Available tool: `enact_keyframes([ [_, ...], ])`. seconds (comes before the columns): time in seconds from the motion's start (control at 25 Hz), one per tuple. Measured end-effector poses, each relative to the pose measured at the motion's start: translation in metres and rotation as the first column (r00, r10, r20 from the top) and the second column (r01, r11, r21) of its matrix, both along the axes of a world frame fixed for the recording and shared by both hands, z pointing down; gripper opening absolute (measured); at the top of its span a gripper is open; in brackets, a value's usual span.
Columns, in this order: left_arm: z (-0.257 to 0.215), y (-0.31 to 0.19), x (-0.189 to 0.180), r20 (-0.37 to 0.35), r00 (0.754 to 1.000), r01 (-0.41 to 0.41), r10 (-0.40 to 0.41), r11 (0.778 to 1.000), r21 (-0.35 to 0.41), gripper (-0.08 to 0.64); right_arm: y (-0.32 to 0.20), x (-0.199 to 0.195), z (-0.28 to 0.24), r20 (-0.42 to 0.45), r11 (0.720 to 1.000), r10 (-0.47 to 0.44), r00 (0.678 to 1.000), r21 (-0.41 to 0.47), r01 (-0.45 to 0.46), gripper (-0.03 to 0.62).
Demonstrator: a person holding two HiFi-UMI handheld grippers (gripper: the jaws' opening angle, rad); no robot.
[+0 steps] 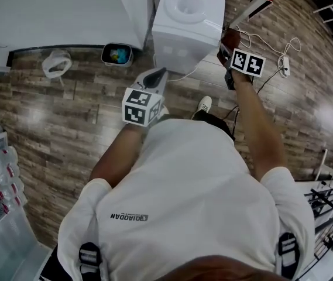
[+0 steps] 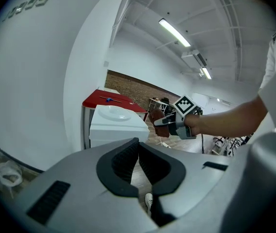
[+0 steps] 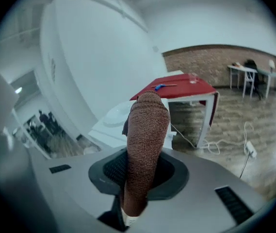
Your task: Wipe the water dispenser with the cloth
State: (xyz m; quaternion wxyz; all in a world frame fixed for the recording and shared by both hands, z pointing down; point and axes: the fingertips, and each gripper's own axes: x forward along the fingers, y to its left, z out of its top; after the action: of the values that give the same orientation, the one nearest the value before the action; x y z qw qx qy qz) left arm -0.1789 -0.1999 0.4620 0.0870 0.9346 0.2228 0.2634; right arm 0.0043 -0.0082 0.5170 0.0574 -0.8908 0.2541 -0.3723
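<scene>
Between the fingers of the right gripper (image 3: 140, 171) a brown cloth (image 3: 145, 130) is clamped. A rolled length of it stands up past the fingertips, and a short end shows behind the pads. Just beyond the cloth's upper end, a little to the left of these fingers, the white water dispenser (image 3: 109, 124) is seen with the round recess in its top. In the head view the cloth is held close against the dispenser's upper right edge; whether it touches the casing cannot be made out. Farther ahead of the same fingers a red table (image 3: 186, 87) is seen, and to their right a white cable with a power strip (image 1: 284, 66) lies on the wooden floor (image 1: 67, 122).

The fingers of the left gripper (image 2: 138, 147) are pressed together at their tips, and nothing is held between them. The dispenser stands ahead of these fingertips and apart from them, with its front face turned toward them. Beyond them and to their right, the right gripper and its cloth are seen beside the dispenser. Through the gap behind the left pads a white shoe (image 2: 148, 201) is visible on the floor.
</scene>
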Motion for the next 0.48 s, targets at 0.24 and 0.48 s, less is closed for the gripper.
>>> enact_keyframes([
  [0.24, 0.008, -0.016, -0.005, 0.015, 0.999, 0.044, -0.044, 0.999, -0.005, 0.001, -0.088, -0.032, -0.011, -0.169, 0.863, -0.419, 0.892, -0.378, 0.334, 0.072],
  [0.48, 0.016, -0.038, -0.018, 0.026, 0.994, 0.108, -0.107, 0.994, -0.016, 0.0, -0.167, -0.054, -0.004, -0.183, 0.598, -0.722, 0.668, -0.652, 0.467, 0.072],
])
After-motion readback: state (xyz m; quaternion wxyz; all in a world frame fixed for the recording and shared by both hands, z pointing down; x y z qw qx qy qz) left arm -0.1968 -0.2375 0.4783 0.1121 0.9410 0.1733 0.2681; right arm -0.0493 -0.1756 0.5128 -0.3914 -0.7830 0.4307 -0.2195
